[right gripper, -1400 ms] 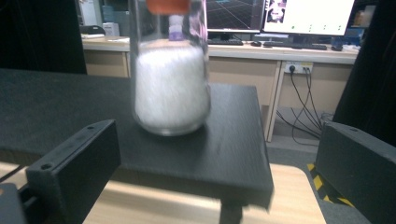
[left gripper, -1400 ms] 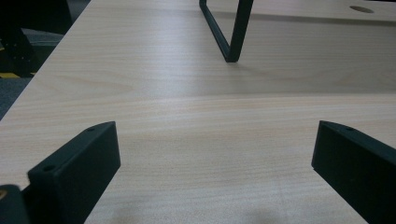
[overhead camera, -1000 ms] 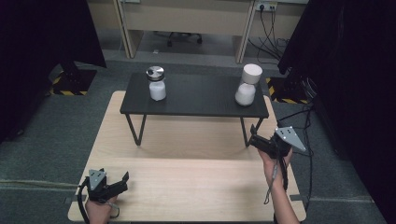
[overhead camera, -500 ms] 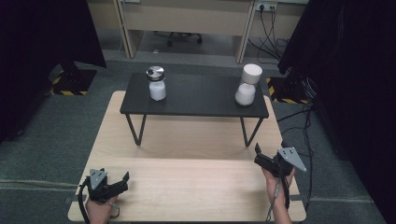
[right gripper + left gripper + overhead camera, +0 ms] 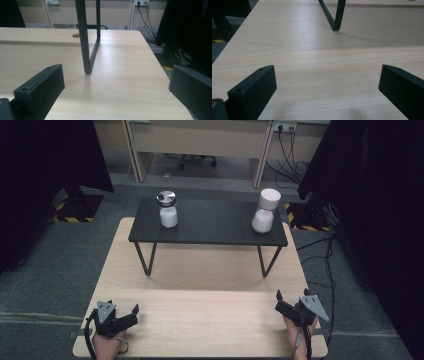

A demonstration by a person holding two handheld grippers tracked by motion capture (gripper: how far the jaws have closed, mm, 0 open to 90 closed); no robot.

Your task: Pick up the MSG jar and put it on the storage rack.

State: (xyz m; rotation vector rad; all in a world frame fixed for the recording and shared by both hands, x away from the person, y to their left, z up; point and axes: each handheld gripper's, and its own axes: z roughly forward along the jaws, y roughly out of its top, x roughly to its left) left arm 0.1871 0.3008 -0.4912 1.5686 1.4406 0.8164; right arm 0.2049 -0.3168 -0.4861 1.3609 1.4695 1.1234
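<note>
Both grippers are resting low on the wooden desk (image 5: 200, 290), the left gripper (image 5: 129, 316) at 7 o'clock and the right gripper (image 5: 281, 304) at 5 o'clock, each with jaws spreading wide and gripping nothing. A black stand (image 5: 210, 222) is sitting at 12 o'clock, carrying a jar (image 5: 167, 209) and a white vessel (image 5: 265, 211), well apart.

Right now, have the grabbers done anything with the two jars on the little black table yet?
Nothing looks done. The white jar with the shiny metal lid and the white hourglass-shaped container stand untouched on the small black table. Nothing is in hand: the left gripper and right gripper rest low over the light wooden tabletop, jaws open and empty. Everything remains.
</note>
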